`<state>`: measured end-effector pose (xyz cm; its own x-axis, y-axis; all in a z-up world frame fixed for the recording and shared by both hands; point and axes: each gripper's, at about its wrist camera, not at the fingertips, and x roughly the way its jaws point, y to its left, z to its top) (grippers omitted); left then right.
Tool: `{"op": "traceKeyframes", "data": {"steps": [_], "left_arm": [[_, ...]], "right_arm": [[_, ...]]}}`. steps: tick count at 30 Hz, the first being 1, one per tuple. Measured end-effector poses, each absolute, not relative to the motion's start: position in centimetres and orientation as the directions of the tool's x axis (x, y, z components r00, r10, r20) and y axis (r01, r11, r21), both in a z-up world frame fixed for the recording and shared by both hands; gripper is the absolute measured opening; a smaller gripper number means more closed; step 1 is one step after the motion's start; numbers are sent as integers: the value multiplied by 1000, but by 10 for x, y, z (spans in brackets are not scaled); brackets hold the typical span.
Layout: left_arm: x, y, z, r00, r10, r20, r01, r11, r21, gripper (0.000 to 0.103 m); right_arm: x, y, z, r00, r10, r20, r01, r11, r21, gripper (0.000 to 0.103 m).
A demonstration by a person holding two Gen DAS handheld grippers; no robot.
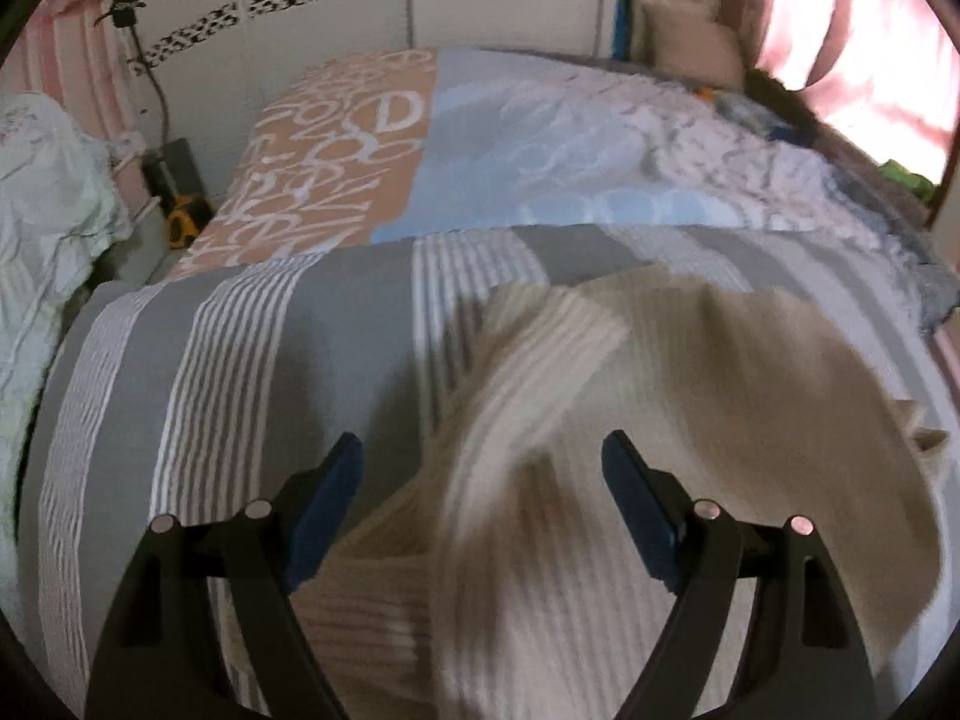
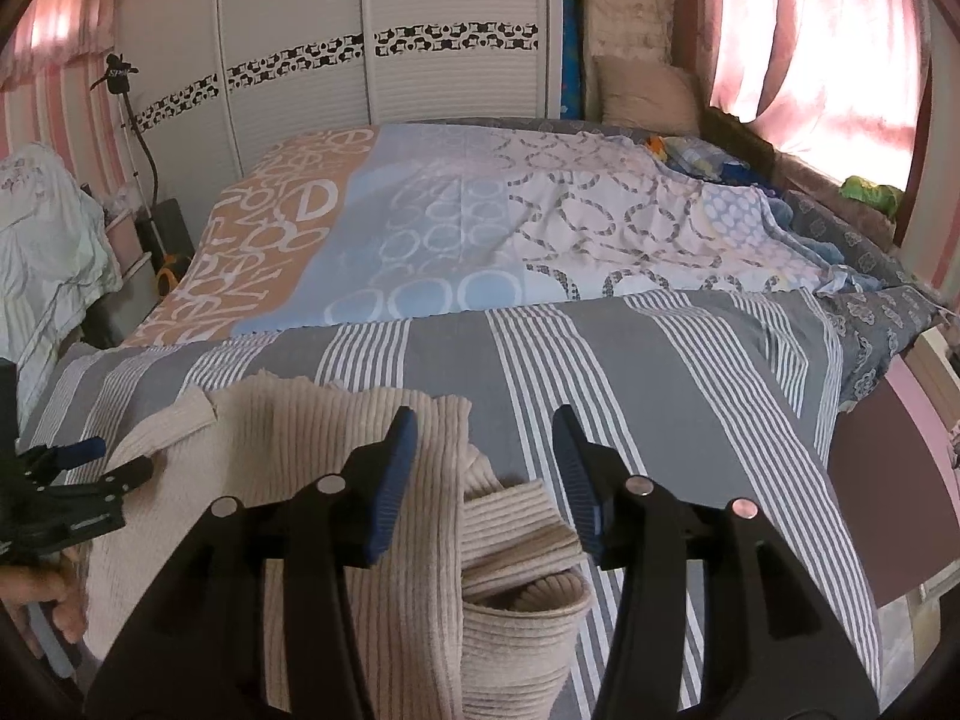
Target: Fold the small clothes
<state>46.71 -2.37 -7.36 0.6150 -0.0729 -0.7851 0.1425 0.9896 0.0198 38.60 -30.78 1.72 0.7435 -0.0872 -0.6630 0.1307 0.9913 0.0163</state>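
- Bed [image 2: 660,372]: grey striped cover in front, patterned sheets behind; the right view shows it sharply, the left view is blurred.
- Sweater [image 2: 336,480]: beige ribbed knit, lying on the striped cover at the near edge. The right view shows a folded sleeve [image 2: 516,522] beside the body; in the left view it is smeared and the sleeve cannot be made out.
- Right gripper [image 2: 485,468]: jaws spread above the sweater's edge, holding nothing.
- Left gripper [image 1: 483,480]: jaws spread over the sweater; contact cannot be told.
- Hand [image 2: 42,600]: seen only in the right view, cut off at the frame edge.
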Motion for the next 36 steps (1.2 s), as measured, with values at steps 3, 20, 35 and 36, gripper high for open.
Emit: {"op": "traceKeyframes", "data": {"steps": [3, 20, 35, 36], "left_arm": [[477, -3, -80, 626, 23, -779, 10, 999, 37, 82], [426, -14, -44, 736, 5, -677, 24, 999, 34, 85], [387, -50, -78, 706, -136, -695, 114, 990, -78, 86], [385, -52, -80, 707, -138, -694, 119, 990, -77, 86]], "right_arm": [[388, -309, 10, 733, -101, -673, 136, 991, -1, 50], [364, -349, -55, 621, -92, -778, 149, 989, 2, 84], [371, -351, -108, 545, 92, -834, 99, 980, 173, 100], [370, -348, -108, 554, 92, -828, 87, 982, 168, 97]]}}
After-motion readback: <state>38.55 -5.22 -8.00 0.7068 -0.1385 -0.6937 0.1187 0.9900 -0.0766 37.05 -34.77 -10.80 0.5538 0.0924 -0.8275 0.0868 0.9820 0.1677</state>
